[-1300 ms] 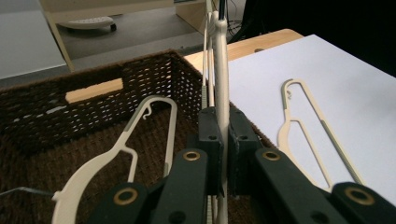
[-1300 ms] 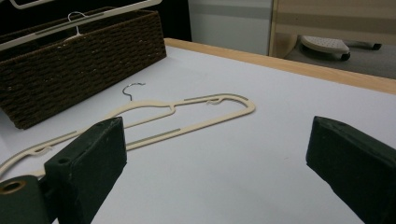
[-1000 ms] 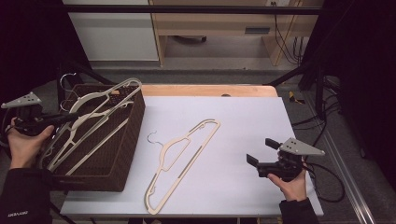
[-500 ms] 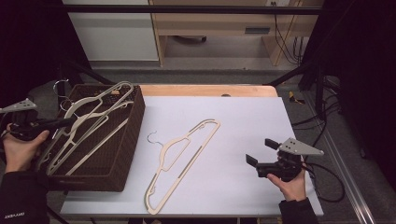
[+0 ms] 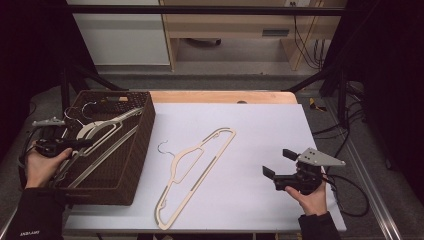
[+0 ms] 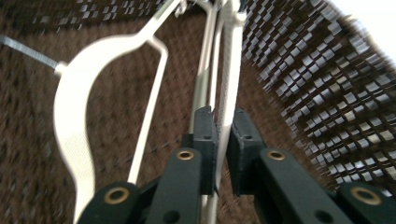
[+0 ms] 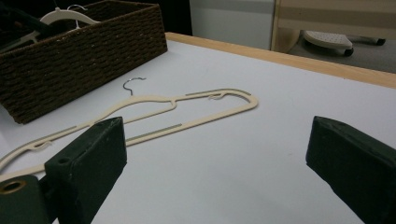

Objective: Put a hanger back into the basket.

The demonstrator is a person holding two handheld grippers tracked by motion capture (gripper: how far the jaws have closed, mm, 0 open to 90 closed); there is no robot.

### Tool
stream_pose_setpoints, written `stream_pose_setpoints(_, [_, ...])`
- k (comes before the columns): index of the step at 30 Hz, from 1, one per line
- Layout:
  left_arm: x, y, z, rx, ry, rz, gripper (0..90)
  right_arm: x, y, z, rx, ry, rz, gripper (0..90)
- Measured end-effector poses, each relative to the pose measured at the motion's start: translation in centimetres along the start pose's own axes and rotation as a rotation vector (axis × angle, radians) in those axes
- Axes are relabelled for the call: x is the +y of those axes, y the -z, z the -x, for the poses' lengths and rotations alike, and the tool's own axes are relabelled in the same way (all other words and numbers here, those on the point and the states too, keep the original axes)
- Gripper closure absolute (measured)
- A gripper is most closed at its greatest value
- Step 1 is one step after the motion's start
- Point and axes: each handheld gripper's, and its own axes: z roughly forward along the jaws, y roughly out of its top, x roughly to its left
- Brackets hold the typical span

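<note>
Looking at what's next, the cream flat plastic hanger [image 5: 196,176] on the white table [image 5: 260,130] lies just ahead-left of the right gripper [image 5: 276,163], wide open and empty, long axis slanting away, while the left gripper [image 6: 223,140], jaws just easing apart around a hanger bar, sits down in the brown wicker basket [image 5: 131,165].

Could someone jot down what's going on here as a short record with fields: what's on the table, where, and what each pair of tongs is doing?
Table: white top
Basket: dark wicker, at the table's left edge
In basket: cream hangers
On table: one cream hanger, flat, beside the basket, touched by nothing
Left tongs: down in the basket, jaws either side of a hanger's thin bar; they have just been opening, a slight gap shows
Right tongs: wide open, nothing between them, low over the table, facing the loose hanger
</note>
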Motion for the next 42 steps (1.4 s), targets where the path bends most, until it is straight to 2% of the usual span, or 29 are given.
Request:
stream_pose_setpoints(2, [-0.2, 0.4, 0.0, 0.059, 0.003, -0.005, 74.4, 0.0, 0.0, 0.0, 0.002, -0.001, 0.000, 5.3])
stream_pose_setpoints(3, [-0.3, 0.7, -0.1, 0.076, 0.017, 0.007, 70.6, 0.0, 0.0, 0.0, 0.002, -0.001, 0.001, 5.3])
stream_pose_setpoints(8, [-1.1, 2.3, -0.3, 0.125, 0.050, 0.093, 60.0, 0.0, -0.1, 0.0, 0.006, 0.002, -0.001, 5.3])
stream_pose_setpoints(12, [-1.5, 3.6, 0.4, 0.121, 0.057, 0.170, 53.1, 0.0, -0.2, 0.0, 0.001, 0.000, 0.000, 5.3])
stream_pose_setpoints(19, [-1.4, 4.5, 3.8, 0.059, -0.001, 0.293, 39.8, 0.1, -0.1, 0.0, 0.001, -0.008, 0.006, 5.2])
stream_pose_setpoints(23, [-1.2, 4.4, 6.3, 0.027, -0.058, 0.332, 31.3, 0.1, 0.0, 0.0, -0.004, -0.013, 0.011, 5.2])
stream_pose_setpoints(29, [-1.2, 3.9, 9.8, -0.018, -0.098, 0.396, 19.5, 0.1, 0.1, 0.0, -0.007, -0.015, 0.016, 5.0])
stream_pose_setpoints(33, [-1.3, 3.1, 12.2, -0.035, -0.143, 0.392, 9.4, 0.1, 0.2, 0.1, -0.012, -0.007, 0.023, 4.7])
stream_pose_setpoints(37, [-1.4, 2.5, 13.8, -0.089, -0.157, 0.380, 7.9, 0.1, 0.2, 0.1, -0.008, -0.002, 0.025, 4.7])
stream_pose_setpoints(42, [-1.7, 2.0, 15.6, -0.122, -0.188, 0.373, 7.6, 0.0, 0.2, 0.0, -0.006, -0.007, 0.027, 4.6])
